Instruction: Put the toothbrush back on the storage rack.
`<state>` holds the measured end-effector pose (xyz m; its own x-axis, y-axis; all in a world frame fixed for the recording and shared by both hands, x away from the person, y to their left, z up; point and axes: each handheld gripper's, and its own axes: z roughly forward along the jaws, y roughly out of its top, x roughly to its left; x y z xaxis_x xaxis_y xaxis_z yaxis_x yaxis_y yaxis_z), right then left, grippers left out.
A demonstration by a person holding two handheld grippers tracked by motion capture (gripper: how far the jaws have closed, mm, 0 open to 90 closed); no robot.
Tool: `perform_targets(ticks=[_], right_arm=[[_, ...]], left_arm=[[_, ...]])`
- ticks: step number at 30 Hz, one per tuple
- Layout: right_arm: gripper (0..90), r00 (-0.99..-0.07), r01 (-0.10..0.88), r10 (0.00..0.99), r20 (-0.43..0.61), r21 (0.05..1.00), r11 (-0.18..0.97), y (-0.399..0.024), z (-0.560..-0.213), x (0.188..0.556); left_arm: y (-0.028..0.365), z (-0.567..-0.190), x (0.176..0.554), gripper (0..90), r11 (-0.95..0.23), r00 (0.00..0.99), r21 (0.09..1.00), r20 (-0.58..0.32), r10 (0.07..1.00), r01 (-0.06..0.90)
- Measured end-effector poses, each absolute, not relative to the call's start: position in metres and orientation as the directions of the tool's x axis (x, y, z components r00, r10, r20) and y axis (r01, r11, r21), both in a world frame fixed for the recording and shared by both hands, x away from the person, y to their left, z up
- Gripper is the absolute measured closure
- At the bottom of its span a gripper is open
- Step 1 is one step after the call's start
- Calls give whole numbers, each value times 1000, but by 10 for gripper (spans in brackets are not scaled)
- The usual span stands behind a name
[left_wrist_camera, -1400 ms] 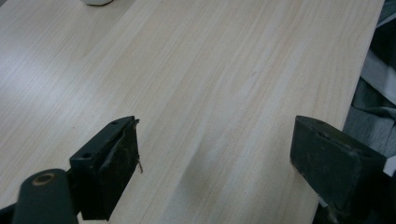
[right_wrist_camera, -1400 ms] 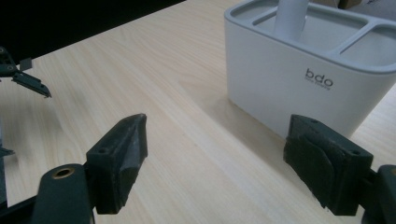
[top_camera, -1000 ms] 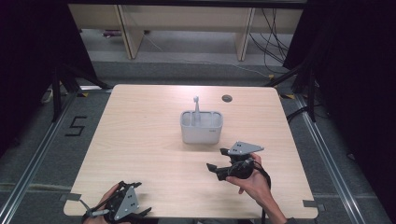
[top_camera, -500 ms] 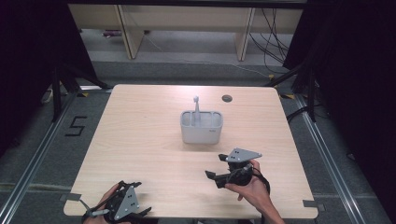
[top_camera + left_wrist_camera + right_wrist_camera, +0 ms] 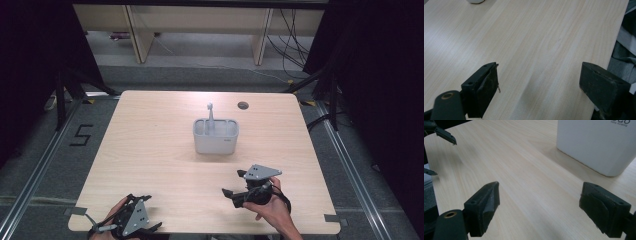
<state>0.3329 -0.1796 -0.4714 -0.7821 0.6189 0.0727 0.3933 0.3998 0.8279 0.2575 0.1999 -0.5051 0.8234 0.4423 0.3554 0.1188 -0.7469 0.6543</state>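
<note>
Pale wood grain runs across the worktop [image 5: 150, 165], and at its near edge the left hand-held gripper [image 5: 131, 223] sits in a hand, its jaws spread wide with bare wood between them in the left gripper view. A little farther in and to the right, the right hand-held gripper [image 5: 235, 186] is held just above the surface, pointing left across the wood; its jaws have just been opening and stand wide apart, with nothing between them. Beyond it, near the middle of the worktop, stands a white caddy [image 5: 216, 136], well apart from both grippers. A grey utensil handle [image 5: 210, 114] rises upright from its left compartment. Past the caddy, near the far edge, lies a small dark round hole [image 5: 243, 105].
</note>
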Motion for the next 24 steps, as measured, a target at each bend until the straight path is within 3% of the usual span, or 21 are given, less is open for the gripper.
perform_targets(ticks=[24], right_arm=[[163, -768, 425, 637, 66, 796, 430, -191, -487, 308]], left_arm=[[199, -506, 258, 150, -747, 825, 654, 351, 444, 123]])
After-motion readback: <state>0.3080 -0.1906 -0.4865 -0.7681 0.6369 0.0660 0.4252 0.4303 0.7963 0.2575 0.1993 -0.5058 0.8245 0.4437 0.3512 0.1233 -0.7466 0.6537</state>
